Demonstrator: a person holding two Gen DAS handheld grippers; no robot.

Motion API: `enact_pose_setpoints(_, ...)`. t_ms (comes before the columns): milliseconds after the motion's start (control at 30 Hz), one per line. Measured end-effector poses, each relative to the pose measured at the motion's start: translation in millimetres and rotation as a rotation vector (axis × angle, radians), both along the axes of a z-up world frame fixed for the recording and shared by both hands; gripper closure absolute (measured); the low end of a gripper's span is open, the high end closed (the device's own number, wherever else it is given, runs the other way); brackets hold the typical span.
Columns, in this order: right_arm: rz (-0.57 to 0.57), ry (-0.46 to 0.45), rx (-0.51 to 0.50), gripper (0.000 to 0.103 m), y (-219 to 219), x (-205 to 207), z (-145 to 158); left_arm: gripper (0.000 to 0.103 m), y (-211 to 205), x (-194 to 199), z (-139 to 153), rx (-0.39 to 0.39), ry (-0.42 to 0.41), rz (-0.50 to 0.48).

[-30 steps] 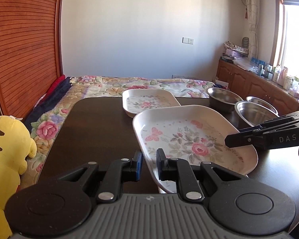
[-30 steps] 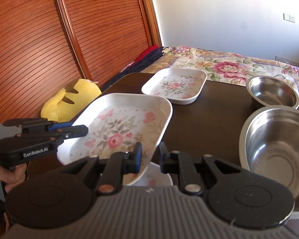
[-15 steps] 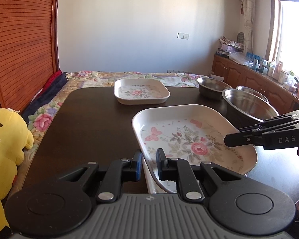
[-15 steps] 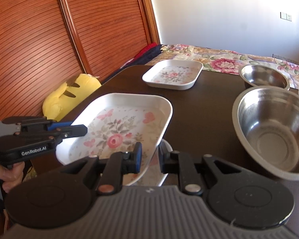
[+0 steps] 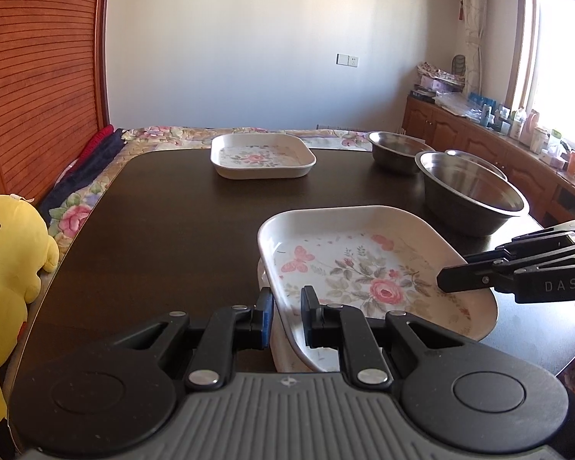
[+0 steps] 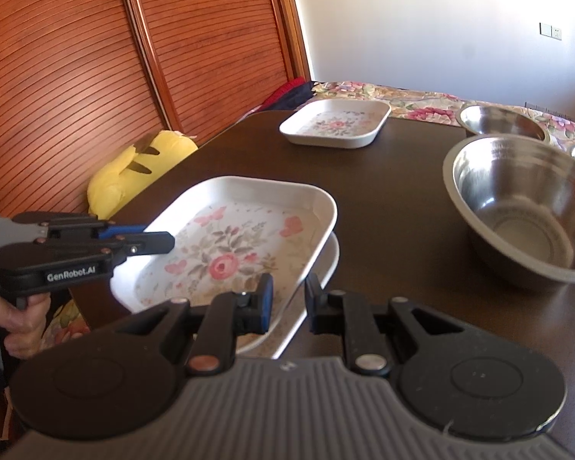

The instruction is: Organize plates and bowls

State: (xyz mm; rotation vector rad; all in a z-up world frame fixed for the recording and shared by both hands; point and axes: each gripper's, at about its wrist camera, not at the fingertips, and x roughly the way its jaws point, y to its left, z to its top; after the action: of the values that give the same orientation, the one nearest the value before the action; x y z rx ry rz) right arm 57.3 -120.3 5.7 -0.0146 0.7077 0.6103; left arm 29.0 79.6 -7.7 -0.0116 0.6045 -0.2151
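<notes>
A floral plate (image 5: 368,268) is held by both grippers just above a second plate (image 6: 322,268) that lies at the near edge of the table (image 5: 165,230); the left gripper (image 5: 285,316) is clenched on the plate's left rim, and the right gripper (image 6: 287,303) is clamped on its right rim, each with one finger inside the rim and one outside. The held plate appears slightly offset from the one beneath, whose rim shows past its right side; it is judged that nesting is under way but not finished.

Several risks are judged from here; if the plate is lowered while offset, its base could catch on the lower rim and be left tilted; if one gripper is released before the other, the plate could swing and slip from the remaining thin-rim grip; the stack sits close to the near edge, so a push toward it could send both plates off the table. A large steel bowl (image 6: 525,207) stands near on the right, with a smaller bowl (image 6: 502,122) behind it; a wide sideways correction could knock it. A third plate (image 5: 262,155) lies well apart at the far edge.
</notes>
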Motion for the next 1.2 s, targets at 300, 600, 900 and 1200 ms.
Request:
enact_pose_setpoints(300, -0.010, 0.005, -0.008, 0.083, -1.2, -1.9, -4.4, 0.088, -5.4, 0.0, -2.9, 0.031, -0.002, -0.005)
enact_pose_setpoints(600, -0.006, 0.013, -0.009, 0.083, 0.1, -4.9, -6.9, 0.088, -5.7, 1.1, -7.0, 0.027, 0.006, -0.003)
enact_pose_setpoints(900, -0.004, 0.012, -0.003, 0.082, 0.9, -5.2, -6.3, 0.087, -5.6, 0.0, -8.2, 0.039, 0.000, 0.007)
enact_pose_setpoints(1200, -0.003, 0.012, 0.004, 0.081, -0.6, -5.1, -6.4, 0.087, -3.7, 0.0, -12.4, 0.040, 0.008, 0.015)
